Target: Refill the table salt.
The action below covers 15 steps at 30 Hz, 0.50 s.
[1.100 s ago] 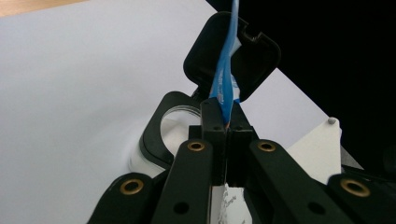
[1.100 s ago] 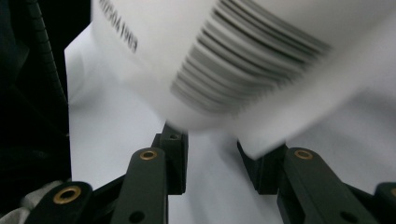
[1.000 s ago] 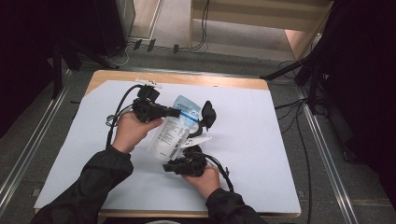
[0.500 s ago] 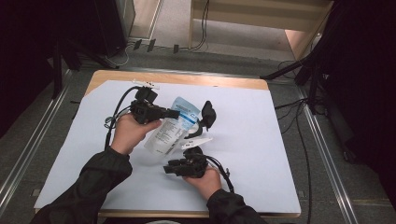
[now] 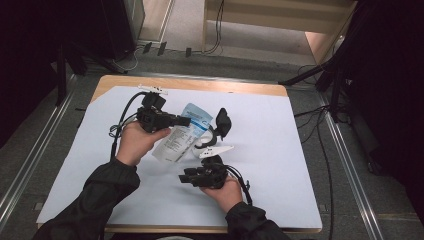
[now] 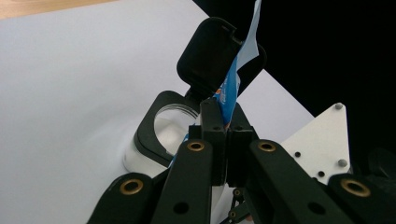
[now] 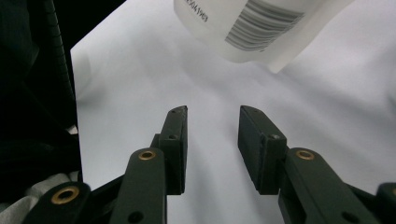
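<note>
A white and blue refill pouch (image 5: 179,139) hangs tilted over the white sheet, and my left gripper (image 5: 185,121) is shut on its upper edge. In the left gripper view the closed jaws (image 6: 224,109) pinch the blue edge of the pouch (image 6: 229,88). Just beyond is a clear jar (image 6: 163,128) with its black flip lid (image 6: 210,53) standing open. The jar (image 5: 206,143) and its lid (image 5: 223,121) sit right of the pouch. My right gripper (image 5: 184,178) lies low in front of the pouch, pointing left. Its jaws (image 7: 212,119) are open and empty, below the pouch's barcoded bottom (image 7: 261,23).
A white sheet (image 5: 280,150) covers most of the wooden table (image 5: 200,84). Cables trail from both grippers, one looping at the left (image 5: 120,125). Metal rails and dark stands flank the table on the floor.
</note>
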Motion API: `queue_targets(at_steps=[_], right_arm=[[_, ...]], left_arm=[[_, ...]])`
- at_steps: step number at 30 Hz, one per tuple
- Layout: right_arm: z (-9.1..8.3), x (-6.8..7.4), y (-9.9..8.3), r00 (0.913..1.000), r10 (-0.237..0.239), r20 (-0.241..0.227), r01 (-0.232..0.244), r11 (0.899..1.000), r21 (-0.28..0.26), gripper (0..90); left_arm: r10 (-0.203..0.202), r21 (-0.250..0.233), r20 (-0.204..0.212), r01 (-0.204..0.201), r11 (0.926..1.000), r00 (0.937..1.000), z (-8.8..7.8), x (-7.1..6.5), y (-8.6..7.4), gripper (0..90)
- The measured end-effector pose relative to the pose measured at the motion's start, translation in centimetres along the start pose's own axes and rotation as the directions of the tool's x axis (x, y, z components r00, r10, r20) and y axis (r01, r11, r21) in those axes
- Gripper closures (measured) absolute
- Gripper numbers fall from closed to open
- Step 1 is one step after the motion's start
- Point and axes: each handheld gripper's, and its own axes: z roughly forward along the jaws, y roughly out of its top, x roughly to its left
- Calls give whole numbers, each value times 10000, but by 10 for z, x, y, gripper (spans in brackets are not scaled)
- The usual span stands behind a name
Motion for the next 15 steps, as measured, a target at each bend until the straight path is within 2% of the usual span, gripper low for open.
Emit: queue_targets(at_steps=[15], right_arm=[[-27, -5, 6, 9982, -344, 492, 370, 9979, -526, 626]], left_arm=[[76, -150, -94, -77, 9999, 9999, -3, 1, 0, 900]])
